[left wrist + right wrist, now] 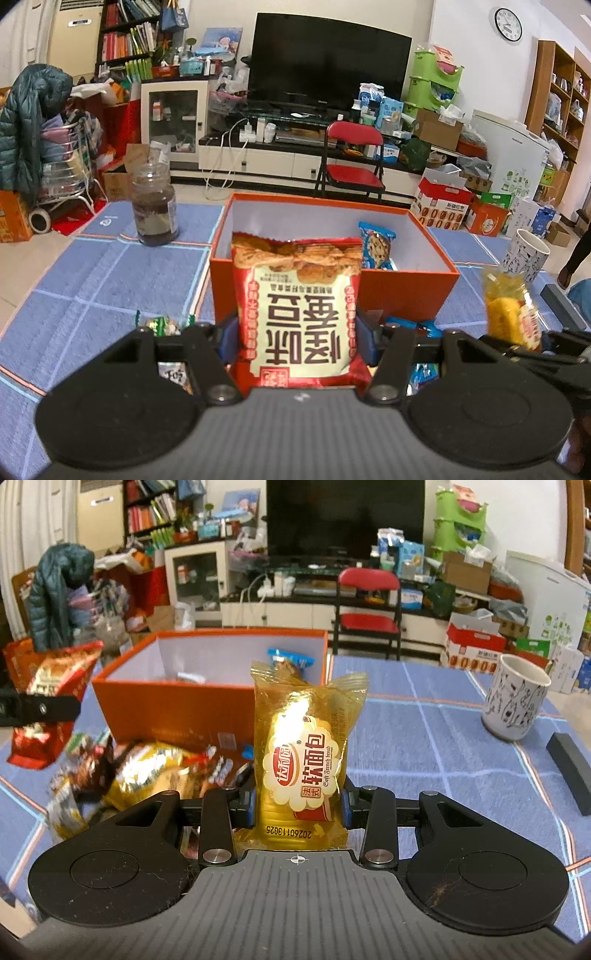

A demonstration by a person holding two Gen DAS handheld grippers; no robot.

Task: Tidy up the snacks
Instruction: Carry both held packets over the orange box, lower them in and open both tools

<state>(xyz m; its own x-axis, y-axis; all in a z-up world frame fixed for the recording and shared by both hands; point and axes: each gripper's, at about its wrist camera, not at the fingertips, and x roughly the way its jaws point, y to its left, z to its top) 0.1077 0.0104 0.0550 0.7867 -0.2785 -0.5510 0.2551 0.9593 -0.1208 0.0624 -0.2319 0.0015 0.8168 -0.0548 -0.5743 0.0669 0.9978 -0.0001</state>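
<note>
My left gripper (pixel 297 332) is shut on a red bean snack bag (pixel 299 310), held upright just in front of the orange box (pixel 406 291). A blue cookie packet (pixel 376 247) leans inside the box. My right gripper (pixel 299 805) is shut on a yellow soft bread packet (pixel 303 753), held above the blue tablecloth, right of the orange box (pixel 177 709). The red bag (pixel 44 701) in the left gripper shows at the left of the right wrist view. The bread packet (pixel 509 314) shows at the right of the left wrist view.
Several loose snack packets (pixel 147 771) lie in front of the box. A dark glass jar (pixel 153 206) stands at the table's far left. A patterned white cup (pixel 515 698) and a black bar (pixel 570 768) are at the right. A red folding chair (pixel 351 155) stands beyond the table.
</note>
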